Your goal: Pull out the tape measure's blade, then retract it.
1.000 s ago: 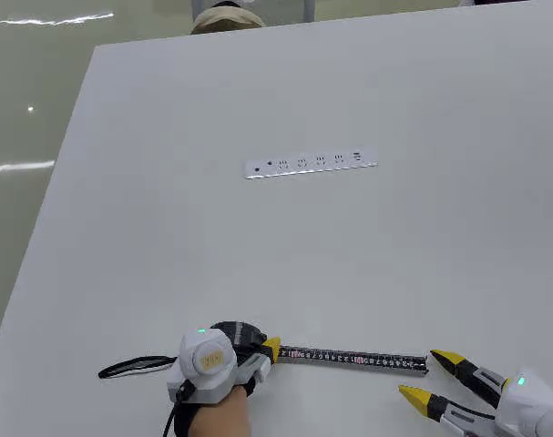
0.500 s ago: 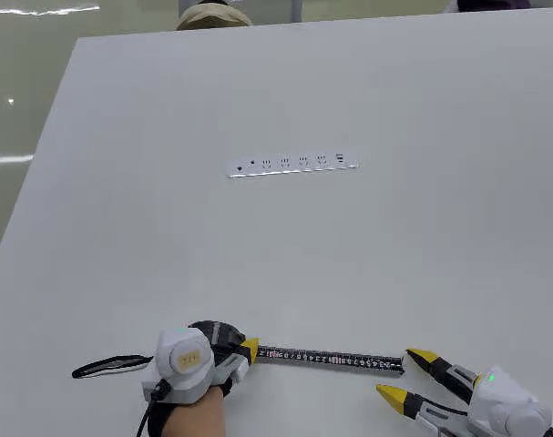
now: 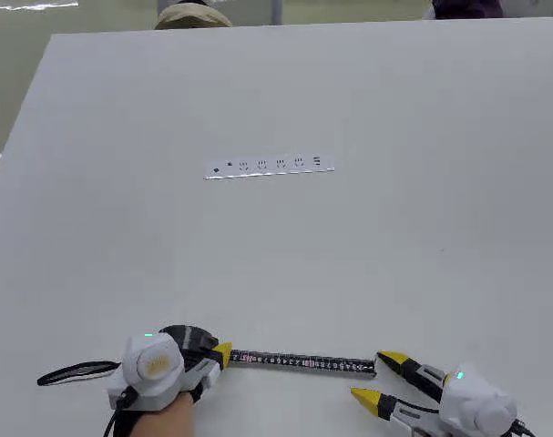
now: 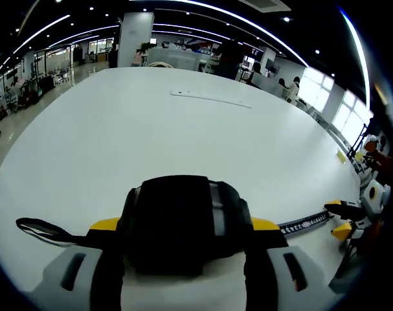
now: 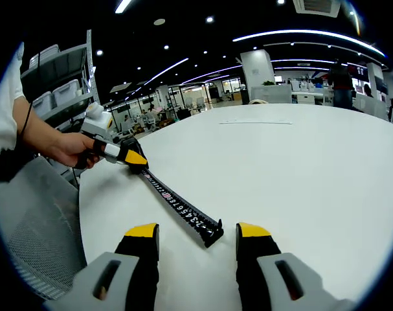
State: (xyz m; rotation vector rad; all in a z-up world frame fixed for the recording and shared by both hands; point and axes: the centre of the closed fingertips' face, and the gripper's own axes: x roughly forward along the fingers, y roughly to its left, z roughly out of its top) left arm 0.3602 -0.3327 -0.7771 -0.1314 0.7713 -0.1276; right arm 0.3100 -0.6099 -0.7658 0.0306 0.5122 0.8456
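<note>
Fingers (image 4: pixel 106 225) of the left gripper (image 4: pixel 183 228) are clamped on the black tape case (image 4: pixel 177 214), one yellow tip on each side of it. The case sits low on the white table (image 3: pixel 349 109) near the front edge, with its dark strap (image 3: pixel 71 372) trailing flat away from the blade. The blade (image 3: pixel 299 362) is drawn out and lies flat on the table, running from the case to the right gripper (image 3: pixel 378 380). That gripper's jaws stand spread and hold nothing. In the right gripper view the blade's hooked end lies between the two yellow tips, apart from both. A white power strip (image 3: pixel 269 167) lies well apart, toward the middle of the table. Beyond the table is a glossy pale floor. The gripper views show a large hall with strip lights on a dark ceiling, shelves with boxes, and a grey mesh seat by the table's edge. A hand (image 5: pixel 70 148) grips the left gripper from behind, its forearm level with the table. The right gripper comes in low from the near right corner, angled toward the blade's end.
</note>
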